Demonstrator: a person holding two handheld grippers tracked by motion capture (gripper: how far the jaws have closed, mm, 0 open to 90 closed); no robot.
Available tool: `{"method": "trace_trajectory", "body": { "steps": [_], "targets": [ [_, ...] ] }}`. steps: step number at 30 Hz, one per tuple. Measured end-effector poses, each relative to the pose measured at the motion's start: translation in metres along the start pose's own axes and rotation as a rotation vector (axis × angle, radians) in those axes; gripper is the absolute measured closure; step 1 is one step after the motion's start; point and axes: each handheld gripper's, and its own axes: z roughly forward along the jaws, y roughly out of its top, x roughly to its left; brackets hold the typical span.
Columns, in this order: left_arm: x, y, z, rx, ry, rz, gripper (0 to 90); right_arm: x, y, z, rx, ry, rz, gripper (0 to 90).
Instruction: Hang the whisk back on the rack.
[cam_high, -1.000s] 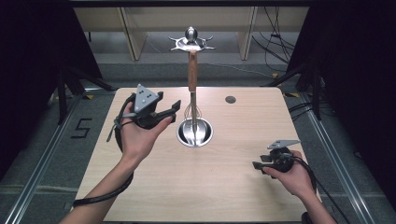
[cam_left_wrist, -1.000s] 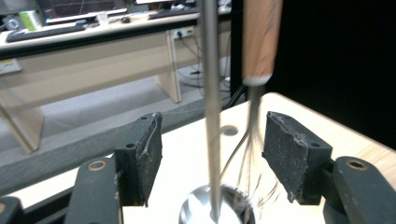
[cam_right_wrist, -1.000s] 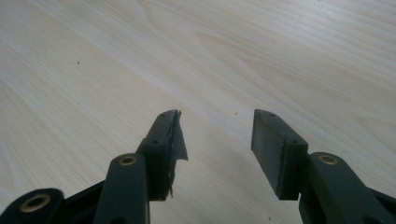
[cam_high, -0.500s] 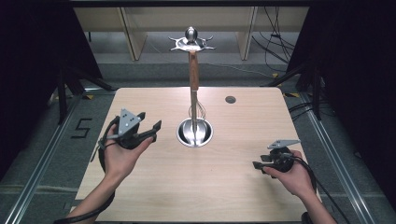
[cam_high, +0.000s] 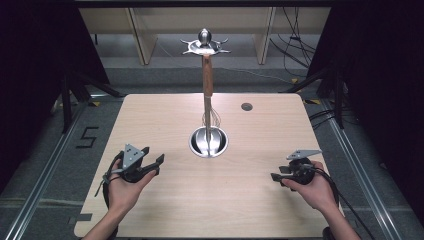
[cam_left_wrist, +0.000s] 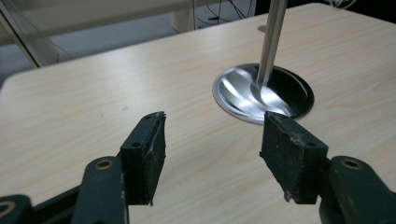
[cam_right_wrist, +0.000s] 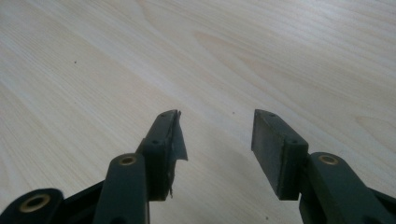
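The bench (cam_high: 165, 120) is carrying everything here, a pale wooden top with a small dark hole (cam_high: 246, 106) lying near its far right corner. At the bench's middle, a little toward the far edge, the stand (cam_high: 207, 85) is rising upright from its round steel base (cam_high: 208, 141), its long axis running straight up to a crown of hooks at the top. A whisk (cam_high: 212, 118) is hanging close against the pole, its wires dangling just above the base.

The left gripper (cam_high: 148, 161) is hovering above the near left part of the bench, held in the person's left hand (cam_high: 122, 187), with its jaws standing apart and nothing between them. In the left gripper view the gripper (cam_left_wrist: 212, 140) is pointing toward the steel base (cam_left_wrist: 264, 93), which is lying ahead and somewhat to the right of the gap.

The right gripper (cam_high: 277, 174) is sitting low over the near right part, well apart from the stand, its jaws likewise spread and empty; in the right gripper view the gripper (cam_right_wrist: 215, 133) is facing bare wood.

The left gripper is looking the nearer of the two to the stand, and is already aimed toward it. Any reach for the whisk would probably be travelling forward and rightward toward the bench's middle, then upward along the pole's vertical line.
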Motion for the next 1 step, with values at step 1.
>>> {"method": "trace_trajectory", "body": {
  "steps": [1],
  "targets": [
    [0.0000,0.0000,0.0000,0.000,0.000,0.000,39.2,0.0000,0.0000,0.0000,0.000,0.000,0.000,52.0]
  ]
}}
